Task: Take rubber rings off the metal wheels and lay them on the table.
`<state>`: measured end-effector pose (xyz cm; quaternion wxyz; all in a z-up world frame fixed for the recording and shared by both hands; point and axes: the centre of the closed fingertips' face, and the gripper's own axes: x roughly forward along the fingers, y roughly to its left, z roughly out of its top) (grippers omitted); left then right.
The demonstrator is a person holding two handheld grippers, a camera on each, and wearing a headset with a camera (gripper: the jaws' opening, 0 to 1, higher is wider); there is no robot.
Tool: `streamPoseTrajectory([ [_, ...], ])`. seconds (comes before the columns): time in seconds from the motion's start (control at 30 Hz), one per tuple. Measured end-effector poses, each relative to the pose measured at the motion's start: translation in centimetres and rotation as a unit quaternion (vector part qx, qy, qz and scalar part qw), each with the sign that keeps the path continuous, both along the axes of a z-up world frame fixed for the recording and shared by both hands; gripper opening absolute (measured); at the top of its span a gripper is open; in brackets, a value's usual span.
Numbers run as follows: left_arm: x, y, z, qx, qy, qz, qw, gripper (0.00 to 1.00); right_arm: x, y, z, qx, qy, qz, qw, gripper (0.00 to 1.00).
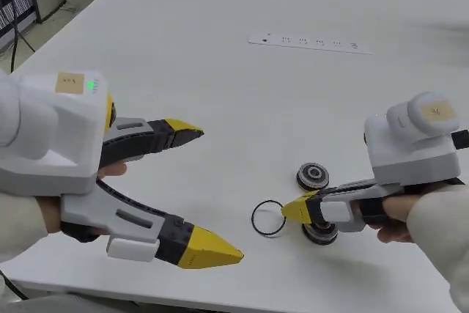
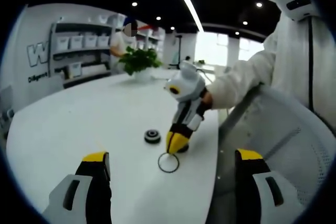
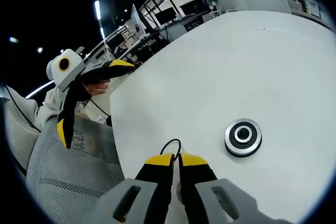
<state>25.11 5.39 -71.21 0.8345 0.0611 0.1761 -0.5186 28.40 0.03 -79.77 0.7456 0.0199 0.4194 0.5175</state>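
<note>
Already the rubber ring (image 1: 253, 218) lies flat on the table (image 1: 220, 71): thin, limp and light, best pinched by its rim. The right gripper (image 1: 287, 210) has its jaws clenched on the ring's edge. A metal wheel (image 1: 313, 176) sits beside the ring, and the left gripper (image 1: 221, 195) hangs released, well apart from it.

The head view looks steeply down over the table (image 1: 220, 86) from its near edge. The left gripper view faces across it from well back; the right gripper view sits close (almost on the tabletop). All share the black ring (image 1: 253, 219).
</note>
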Motion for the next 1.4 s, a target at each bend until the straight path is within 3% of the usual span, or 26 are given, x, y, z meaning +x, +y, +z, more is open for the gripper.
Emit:
streamPoseTrajectory([
  [0.67,-0.2,-0.3,-0.5,0.014,0.005,-0.006,0.9999,1.0,0.4,-0.1,0.4,-0.026,-0.052,0.031,0.9978,0.13],
  [1.4,-0.3,-0.3,-0.6,0.02,0.006,-0.008,0.9997,1.0,2.2,-0.9,4.8,0.003,-0.12,0.016,0.9927,0.14],
])
